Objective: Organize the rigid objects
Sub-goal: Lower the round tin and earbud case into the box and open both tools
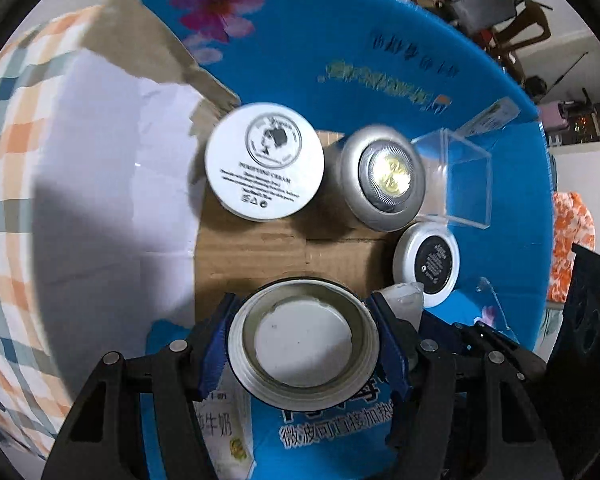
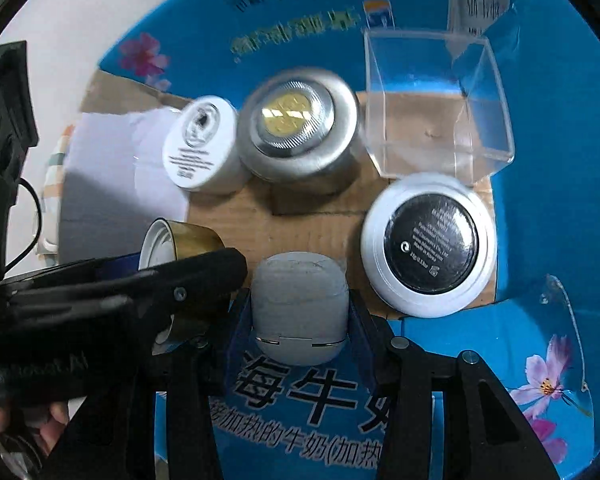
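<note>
Left wrist: jaws tight around jar lid (image 1: pixel 304 340).

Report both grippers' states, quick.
Left gripper: closed on a gold-banded lid, hollow side toward its camera.
Right gripper: closed on a small grey jar.

cream jar (image 2: pixel 202 144) left of metal tin (image 2: pixel 298 124), clear case (image 2: pixel 440 104) right, all inside box (image 2: pixel 560 200)

Glossy blue printed carton (image 2: pixel 548 208), matt brown cardboard floor (image 2: pixel 300 228), clear plastic box (image 2: pixel 440 104), brushed-silver jar (image 2: pixel 300 128).
</note>
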`<move>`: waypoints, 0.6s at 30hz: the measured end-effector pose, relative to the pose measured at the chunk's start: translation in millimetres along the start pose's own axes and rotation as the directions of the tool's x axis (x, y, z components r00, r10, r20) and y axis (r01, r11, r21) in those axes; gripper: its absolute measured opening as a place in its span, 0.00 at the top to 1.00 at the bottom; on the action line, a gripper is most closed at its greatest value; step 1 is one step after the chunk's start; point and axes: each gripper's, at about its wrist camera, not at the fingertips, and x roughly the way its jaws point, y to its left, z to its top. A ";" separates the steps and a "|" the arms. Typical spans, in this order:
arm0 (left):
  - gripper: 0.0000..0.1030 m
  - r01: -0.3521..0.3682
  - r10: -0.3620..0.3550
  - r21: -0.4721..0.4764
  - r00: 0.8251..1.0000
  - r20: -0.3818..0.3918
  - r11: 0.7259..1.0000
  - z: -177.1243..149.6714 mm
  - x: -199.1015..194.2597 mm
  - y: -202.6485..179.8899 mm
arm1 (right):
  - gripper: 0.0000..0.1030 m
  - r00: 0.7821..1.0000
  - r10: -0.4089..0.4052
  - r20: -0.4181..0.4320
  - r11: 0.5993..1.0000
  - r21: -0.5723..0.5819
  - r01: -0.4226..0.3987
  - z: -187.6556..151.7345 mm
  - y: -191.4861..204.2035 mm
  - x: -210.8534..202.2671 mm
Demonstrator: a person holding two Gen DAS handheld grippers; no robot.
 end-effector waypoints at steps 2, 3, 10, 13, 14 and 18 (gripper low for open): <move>0.40 0.003 -0.003 0.002 1.000 -0.019 1.000 0.7 5.3 0.3 | 0.52 1.000 -0.006 -0.014 1.000 0.004 0.006 -0.5 -3.1 6.0; 0.40 0.001 -0.001 0.002 0.999 -0.032 1.000 0.5 8.4 0.7 | 0.52 1.000 -0.011 -0.017 1.000 0.004 0.011 -1.3 -3.7 8.0; 0.36 -0.015 0.015 -0.007 0.996 -0.093 1.000 -7.6 27.2 6.6 | 0.50 0.996 -0.069 -0.053 0.997 -0.027 0.067 -1.9 -0.8 22.7; 0.29 -0.038 0.038 -0.002 0.994 -0.106 0.999 -11.3 30.4 8.8 | 0.43 0.995 -0.083 -0.051 0.996 -0.029 0.081 -0.2 2.0 22.3; 0.29 -0.039 0.039 0.001 0.993 -0.109 0.999 -10.9 29.8 9.7 | 0.39 0.995 -0.084 -0.047 0.996 -0.032 0.083 -0.4 4.4 18.7; 0.28 -0.019 0.018 -0.007 0.994 -0.107 1.000 -6.9 23.9 12.7 | 0.33 0.995 -0.096 -0.032 0.995 -0.044 0.094 -0.3 10.5 11.0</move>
